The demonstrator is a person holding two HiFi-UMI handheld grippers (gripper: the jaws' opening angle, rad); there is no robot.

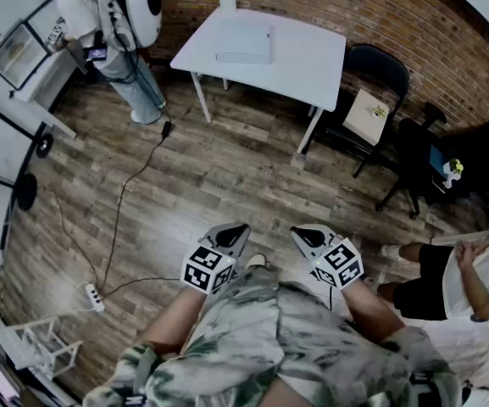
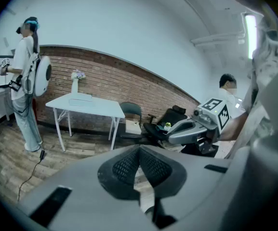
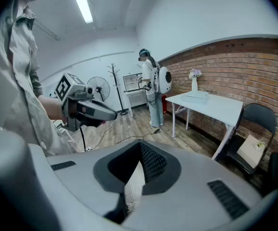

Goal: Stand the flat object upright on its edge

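- The floor (image 1: 227, 168) was wood plank, grained, with a dull sheen.
- The wall (image 1: 380, 15) was bare brick, rough and matt.
- The table (image 1: 308, 66) had a smooth, matt white top; the legs looked like white-painted metal.
- The flat object (image 1: 244, 41) looked smooth, pale and matt; its material could not be told.
- The left gripper (image 1: 237, 230) and right gripper (image 1: 302, 232) had smooth, matt grey plastic shells.
- Their pads (image 2: 124, 166) were black and rubbery-looking, with a fine dimpled grid.
- The wearer's garment (image 1: 261, 333) was soft, mottled cloth.
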